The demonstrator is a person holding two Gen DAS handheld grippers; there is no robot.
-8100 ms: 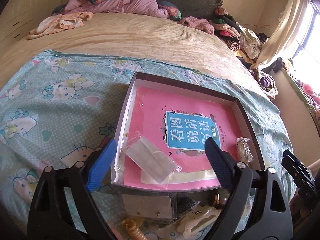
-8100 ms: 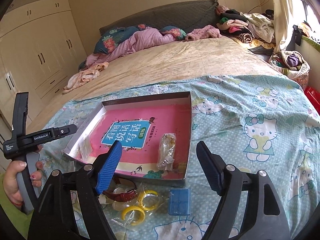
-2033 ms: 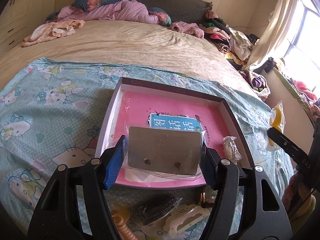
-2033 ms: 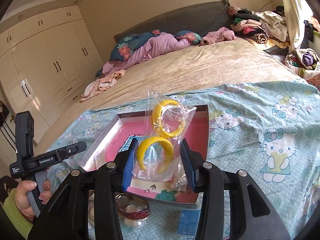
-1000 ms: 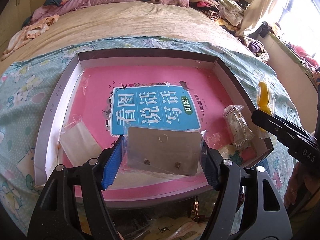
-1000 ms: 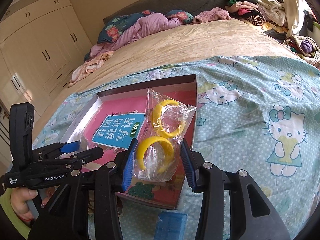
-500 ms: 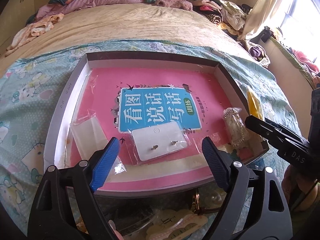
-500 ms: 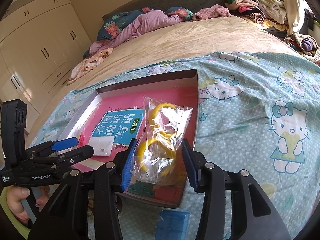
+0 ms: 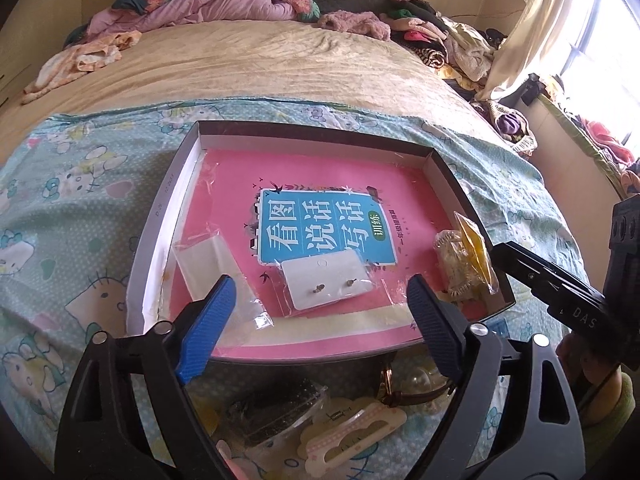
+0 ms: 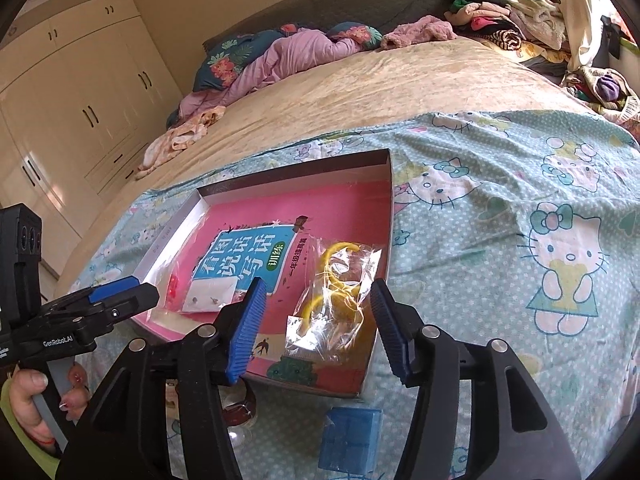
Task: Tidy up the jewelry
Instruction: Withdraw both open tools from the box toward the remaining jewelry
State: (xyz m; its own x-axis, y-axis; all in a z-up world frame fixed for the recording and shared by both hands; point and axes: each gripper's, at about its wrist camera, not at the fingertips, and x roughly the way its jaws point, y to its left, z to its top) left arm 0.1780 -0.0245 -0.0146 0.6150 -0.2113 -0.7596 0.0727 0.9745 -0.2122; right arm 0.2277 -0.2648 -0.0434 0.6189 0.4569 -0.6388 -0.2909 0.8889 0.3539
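Note:
A shallow box point(image 9: 168, 216) with a pink book cover as its floor lies on the Hello Kitty sheet. A white earring card in plastic point(image 9: 326, 282) lies in its near middle, just beyond my open, empty left gripper point(image 9: 318, 330). A clear bag point(image 9: 206, 266) lies at the box's left, a beaded piece in plastic point(image 9: 450, 264) at its right. In the right wrist view the bag of yellow bangles point(image 10: 336, 300) lies in the box's point(image 10: 386, 208) near right corner, between the spread fingers of my open right gripper point(image 10: 316, 326).
On the sheet in front of the box lie a black item in plastic point(image 9: 280, 408), a pale pink hair clip point(image 9: 352, 436), a brown-strapped watch point(image 9: 408, 390) and a blue box point(image 10: 350, 442). Piled clothes and bedding fill the far bed.
Both grippers opened. The left let the earring card drop into the box and drew back. The right set the bangle bag down in the box's right corner and released it.

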